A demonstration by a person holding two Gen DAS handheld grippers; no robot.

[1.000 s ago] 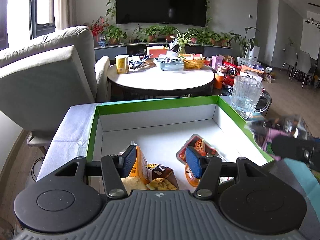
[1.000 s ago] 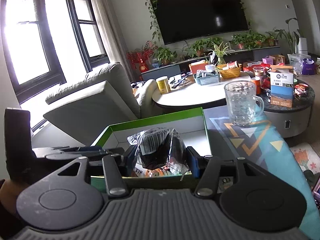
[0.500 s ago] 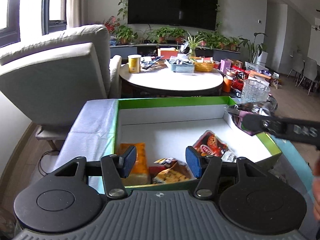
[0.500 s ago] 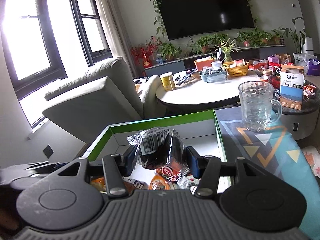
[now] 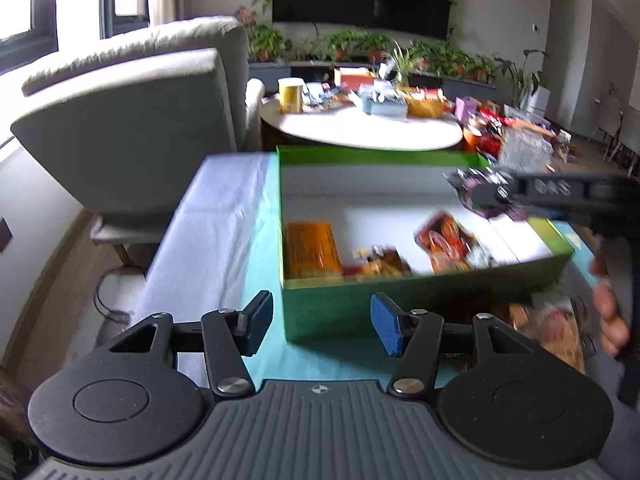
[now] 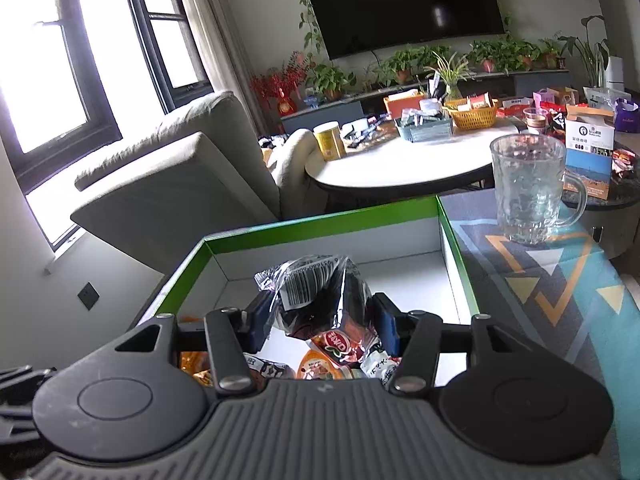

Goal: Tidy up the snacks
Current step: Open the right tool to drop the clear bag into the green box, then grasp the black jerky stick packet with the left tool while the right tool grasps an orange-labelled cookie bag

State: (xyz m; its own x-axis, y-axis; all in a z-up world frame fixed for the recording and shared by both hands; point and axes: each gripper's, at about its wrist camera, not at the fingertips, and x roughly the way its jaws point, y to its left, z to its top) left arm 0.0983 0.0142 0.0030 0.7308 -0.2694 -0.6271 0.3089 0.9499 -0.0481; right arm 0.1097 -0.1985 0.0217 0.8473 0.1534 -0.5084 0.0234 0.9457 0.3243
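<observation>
A green box with a white inside [image 5: 420,298] [image 6: 320,226] stands on the patterned cloth. In it lie an orange packet [image 5: 310,246], a red packet [image 5: 444,240] and a few smaller snacks [image 5: 378,260]. My left gripper [image 5: 320,326] is open and holds nothing, in front of the box's near wall. My right gripper [image 6: 322,322] is shut on a dark crinkly snack bag [image 6: 316,296] and holds it over the box's inside. In the left wrist view that gripper and bag [image 5: 480,192] hang above the box's right side, with a hand [image 5: 608,312] behind.
A glass mug [image 6: 528,190] stands on the cloth right of the box. More snack packets [image 5: 548,332] lie on the cloth near the box's right corner. A round white table [image 6: 404,162] with clutter and a grey armchair [image 6: 172,184] are behind.
My left gripper has drawn back out of the box, so that it now sits before the near wall. My right gripper has carried the dark bag further in over the box.
</observation>
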